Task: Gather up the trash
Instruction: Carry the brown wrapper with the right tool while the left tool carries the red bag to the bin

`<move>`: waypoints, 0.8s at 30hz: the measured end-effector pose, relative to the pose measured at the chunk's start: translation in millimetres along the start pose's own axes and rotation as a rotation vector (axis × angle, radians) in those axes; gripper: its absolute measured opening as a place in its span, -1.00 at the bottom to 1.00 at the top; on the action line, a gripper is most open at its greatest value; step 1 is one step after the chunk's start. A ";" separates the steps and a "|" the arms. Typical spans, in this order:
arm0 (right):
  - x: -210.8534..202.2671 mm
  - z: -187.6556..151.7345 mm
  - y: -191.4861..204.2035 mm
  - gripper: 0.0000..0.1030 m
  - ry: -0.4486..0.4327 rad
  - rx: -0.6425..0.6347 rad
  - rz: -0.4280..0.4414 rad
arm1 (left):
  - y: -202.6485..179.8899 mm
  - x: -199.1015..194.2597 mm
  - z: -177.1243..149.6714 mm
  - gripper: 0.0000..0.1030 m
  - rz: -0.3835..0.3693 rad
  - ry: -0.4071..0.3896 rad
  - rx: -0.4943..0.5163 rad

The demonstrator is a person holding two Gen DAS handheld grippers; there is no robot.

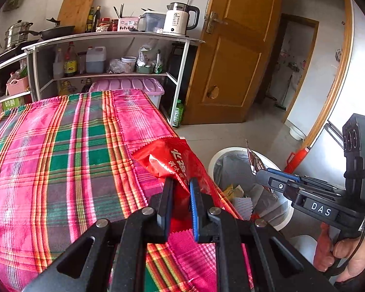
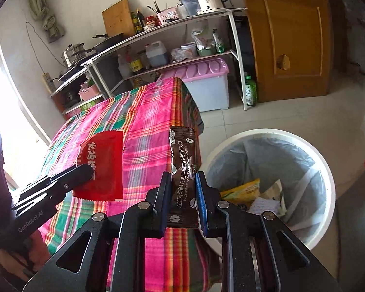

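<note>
My left gripper (image 1: 180, 182) is shut on a red snack wrapper (image 1: 168, 158) and holds it above the right edge of the plaid-covered table (image 1: 60, 158). The wrapper also shows in the right wrist view (image 2: 102, 168). My right gripper (image 2: 182, 177) is shut on a brown coffee sachet (image 2: 183, 170), held upright beside the table's edge, just left of the white trash bin (image 2: 326, 155). The bin has a grey liner and holds several wrappers. In the left wrist view the right gripper (image 1: 260, 172) hangs over the bin (image 1: 221, 153) with the sachet (image 1: 253, 160).
A metal shelf rack (image 1: 109, 36) with a kettle (image 1: 180, 19), bottles and pans stands behind the table. A pink-lidded storage box (image 2: 206, 85) sits under it. A wooden door (image 1: 233, 56) stands open at the right. A green bottle (image 2: 250, 92) stands on the tiled floor.
</note>
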State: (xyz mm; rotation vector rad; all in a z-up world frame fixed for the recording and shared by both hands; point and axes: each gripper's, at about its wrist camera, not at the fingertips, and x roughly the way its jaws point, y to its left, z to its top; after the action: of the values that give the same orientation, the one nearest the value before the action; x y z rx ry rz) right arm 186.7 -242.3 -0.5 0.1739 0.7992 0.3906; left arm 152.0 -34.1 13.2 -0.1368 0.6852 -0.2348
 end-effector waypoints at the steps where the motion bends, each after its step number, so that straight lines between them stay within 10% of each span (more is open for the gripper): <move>1: -1.1 0.2 -4.7 -0.59 -0.001 0.008 -0.005 | -4.0 3.0 1.0 -0.74 -0.007 0.002 0.006; 24: 0.1 -15.1 -98.1 -0.59 0.025 0.168 -0.102 | -79.1 76.8 2.1 -0.73 -0.122 0.119 0.105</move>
State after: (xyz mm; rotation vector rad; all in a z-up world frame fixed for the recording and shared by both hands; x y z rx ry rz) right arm 202.7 -331.8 -40.1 0.2845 0.8620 0.2293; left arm 197.5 -130.1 -16.0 -0.0648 0.7820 -0.3980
